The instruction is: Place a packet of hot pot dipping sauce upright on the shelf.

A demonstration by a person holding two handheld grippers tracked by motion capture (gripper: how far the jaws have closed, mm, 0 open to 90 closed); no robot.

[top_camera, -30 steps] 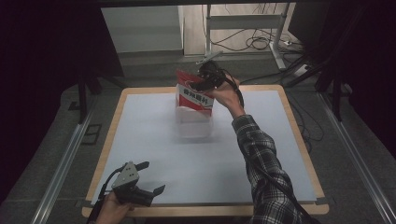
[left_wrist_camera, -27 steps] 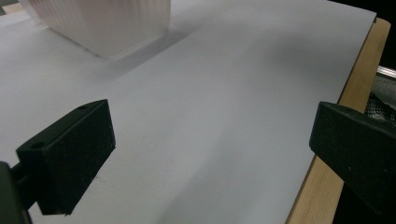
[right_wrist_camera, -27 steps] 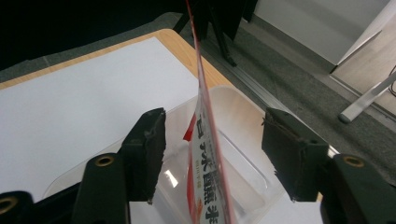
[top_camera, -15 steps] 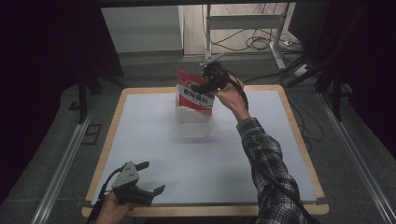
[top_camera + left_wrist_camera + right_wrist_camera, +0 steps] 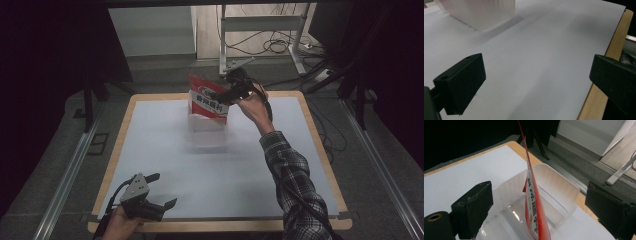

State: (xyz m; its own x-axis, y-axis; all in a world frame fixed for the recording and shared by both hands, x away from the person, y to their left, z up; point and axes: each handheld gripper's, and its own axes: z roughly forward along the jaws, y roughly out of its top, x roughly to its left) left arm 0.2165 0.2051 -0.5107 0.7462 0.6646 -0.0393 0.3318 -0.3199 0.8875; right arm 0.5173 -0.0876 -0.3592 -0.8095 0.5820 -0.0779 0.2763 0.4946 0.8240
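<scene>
High view: red packet (image 5: pixel 208 101) stands on edge in the clear plastic bin (image 5: pixel 209 131) at the far centre of the white table (image 5: pixel 150 150). Its flat face looks toward the near side, long axis runs left-right, top edge tilted with the left corner higher. Right gripper (image 5: pixel 223 94) is at the packet's upper right; can't tell from here how its jaws stand. Left gripper (image 5: pixel 159 190) sits at the near-left table edge, jaws spread, nothing in them.

Left gripper view: jaws wide apart over bare white surface, bin (image 5: pixel 477 12) far off at upper left.

Right gripper view: jaws spread, packet (image 5: pixel 534 202) edge-on between them, touching neither, upright, lower end inside the bin (image 5: pixel 559 185).
</scene>
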